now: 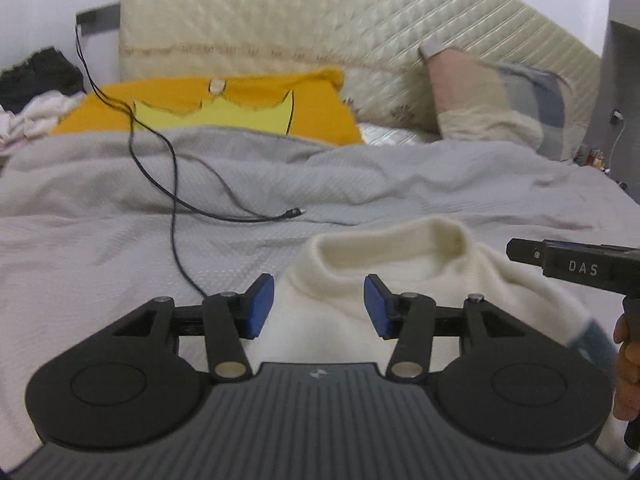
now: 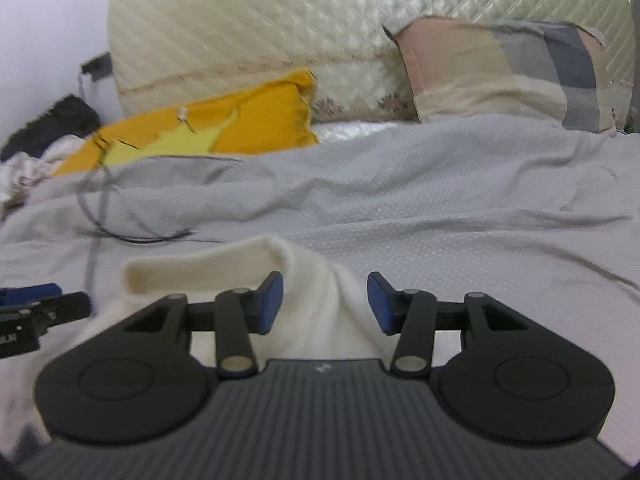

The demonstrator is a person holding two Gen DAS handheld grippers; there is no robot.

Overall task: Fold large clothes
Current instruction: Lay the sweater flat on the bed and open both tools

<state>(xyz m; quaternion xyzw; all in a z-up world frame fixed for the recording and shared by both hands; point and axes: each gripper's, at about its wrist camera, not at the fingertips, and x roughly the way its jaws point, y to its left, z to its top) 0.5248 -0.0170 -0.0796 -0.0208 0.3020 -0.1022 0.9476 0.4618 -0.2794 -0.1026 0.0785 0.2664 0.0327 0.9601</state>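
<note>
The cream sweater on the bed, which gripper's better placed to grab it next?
Probably the left gripper: its open jaws frame the cream sweater just below the collar. The right gripper, also open, straddles only the shoulder edge beside bare grey bedspread.

Soft, even indoor light, fairly bright, with no hard shadows or glare. Both views are slightly blurred — the black cable [image 2: 96, 216] smears to a grey streak in the right wrist view. Fisheye bending curves the headboard [image 1: 320, 12], and the frame corners darken.
</note>
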